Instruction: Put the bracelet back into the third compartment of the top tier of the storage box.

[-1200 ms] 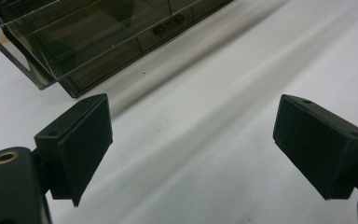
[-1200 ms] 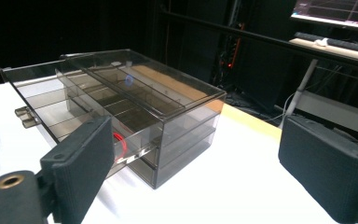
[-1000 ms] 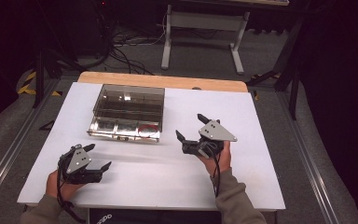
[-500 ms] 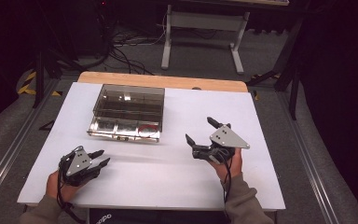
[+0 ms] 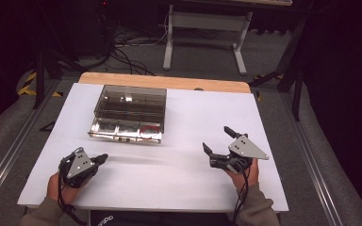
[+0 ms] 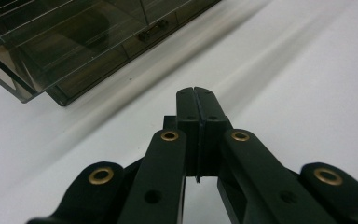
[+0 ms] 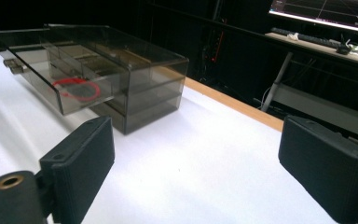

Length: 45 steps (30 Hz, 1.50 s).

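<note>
The smoky transparent plastic drawer box sits toward the desk's far left part, its lowest drawer pulled out with a red ring inside. It looks light, rigid and slick, probably brittle; the small front handle seems the best grip. Tinted walls blur the other compartments' contents. The left gripper, near the front-left corner, has just closed its jaws together on nothing. The right gripper stands spread wide, empty.

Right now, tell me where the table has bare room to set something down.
Bare table lies right of the drawer box, out to the right edge. More lies between the left gripper and right gripper, in front of the pulled-out drawer holding a red ring. The near corners, by the hands, are crowded.
</note>
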Each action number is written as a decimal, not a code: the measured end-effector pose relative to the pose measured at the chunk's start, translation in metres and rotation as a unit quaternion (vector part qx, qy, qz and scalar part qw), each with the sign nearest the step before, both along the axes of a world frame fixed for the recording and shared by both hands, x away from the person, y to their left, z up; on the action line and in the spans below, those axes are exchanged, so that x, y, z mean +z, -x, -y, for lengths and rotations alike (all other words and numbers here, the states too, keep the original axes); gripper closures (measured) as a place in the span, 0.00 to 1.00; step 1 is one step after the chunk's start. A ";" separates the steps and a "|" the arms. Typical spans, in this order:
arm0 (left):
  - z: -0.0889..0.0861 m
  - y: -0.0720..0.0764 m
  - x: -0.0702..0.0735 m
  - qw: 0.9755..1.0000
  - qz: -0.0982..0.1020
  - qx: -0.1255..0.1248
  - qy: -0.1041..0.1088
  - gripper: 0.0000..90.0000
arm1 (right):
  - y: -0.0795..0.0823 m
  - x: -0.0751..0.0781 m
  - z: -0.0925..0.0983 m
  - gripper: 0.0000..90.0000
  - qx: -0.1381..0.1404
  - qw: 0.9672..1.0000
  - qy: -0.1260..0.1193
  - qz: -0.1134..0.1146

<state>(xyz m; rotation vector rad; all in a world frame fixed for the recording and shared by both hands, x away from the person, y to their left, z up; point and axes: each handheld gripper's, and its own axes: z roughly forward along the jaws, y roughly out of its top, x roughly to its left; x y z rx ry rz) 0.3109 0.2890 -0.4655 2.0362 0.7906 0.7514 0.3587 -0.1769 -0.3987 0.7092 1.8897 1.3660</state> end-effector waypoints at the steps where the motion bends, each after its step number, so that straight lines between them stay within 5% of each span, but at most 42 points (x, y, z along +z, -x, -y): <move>1: 0.000 0.000 0.000 1.000 0.001 -0.002 0.001 0.99 | 0.001 -0.002 0.002 0.13 -0.003 1.000 0.001 0.000; 23: -0.004 0.003 0.001 1.000 0.010 0.002 0.010 1.00 | 0.030 -0.044 0.048 0.13 -0.008 0.999 0.016 -0.027; 30: -0.003 0.005 0.005 0.999 0.015 0.003 0.034 0.99 | 0.040 -0.050 0.053 0.13 -0.011 1.000 0.009 -0.021; 45: 0.010 0.002 0.015 0.998 0.036 -0.006 0.042 1.00 | 0.039 -0.055 0.054 0.13 -0.011 1.000 0.005 -0.023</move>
